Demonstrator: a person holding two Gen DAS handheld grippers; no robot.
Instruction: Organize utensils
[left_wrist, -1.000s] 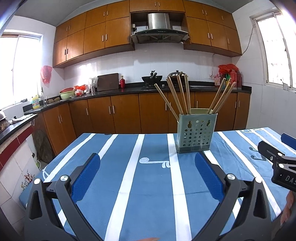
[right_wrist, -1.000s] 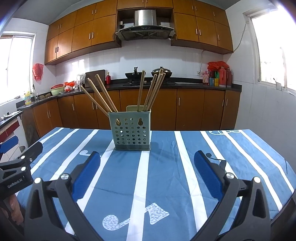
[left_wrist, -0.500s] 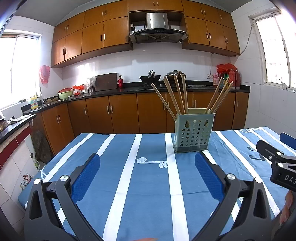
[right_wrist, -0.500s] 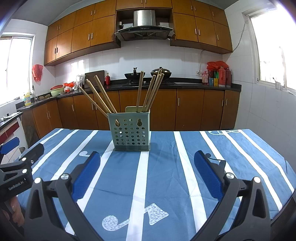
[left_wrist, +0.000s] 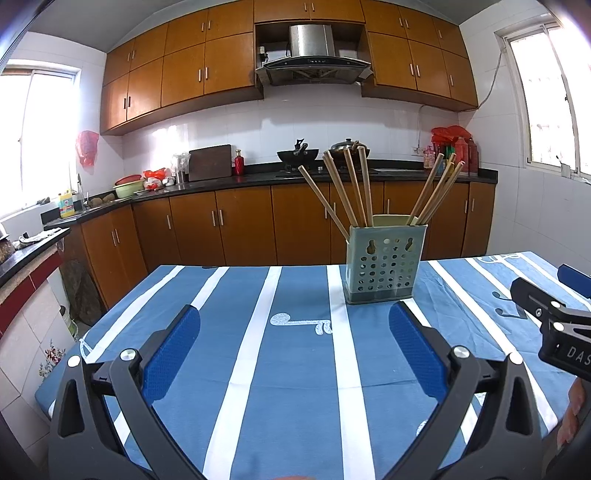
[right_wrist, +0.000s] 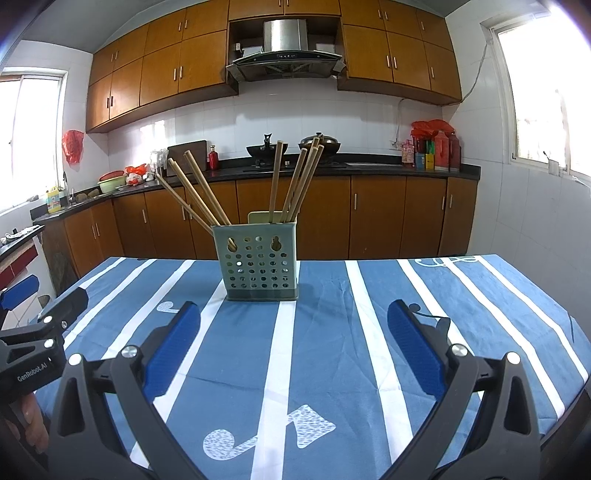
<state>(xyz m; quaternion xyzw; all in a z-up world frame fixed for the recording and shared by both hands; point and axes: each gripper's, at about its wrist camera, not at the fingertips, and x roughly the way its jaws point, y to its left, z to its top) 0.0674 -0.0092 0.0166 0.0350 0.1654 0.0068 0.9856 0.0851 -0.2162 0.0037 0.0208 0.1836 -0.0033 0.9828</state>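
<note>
Wooden chopsticks (left_wrist: 354, 188) fan out of a perforated grey-green holder (right_wrist: 260, 264) standing upright on the blue striped tablecloth (right_wrist: 332, 350), at twelve o'clock from the right gripper (right_wrist: 293, 332) and about one o'clock from the left gripper (left_wrist: 293, 336). Both sets of jaws are spread wide and empty, well short of the holder. With nothing loose on the cloth, I judge the sticks are parked there on purpose, either sorted or waiting to be pulled.

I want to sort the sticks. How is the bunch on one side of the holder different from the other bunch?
In the right wrist view, the left chopsticks lean leftwards and fan out; the right chopsticks stand steeper and bunch closer. Both are plain wood, standing in the green holder.
</note>
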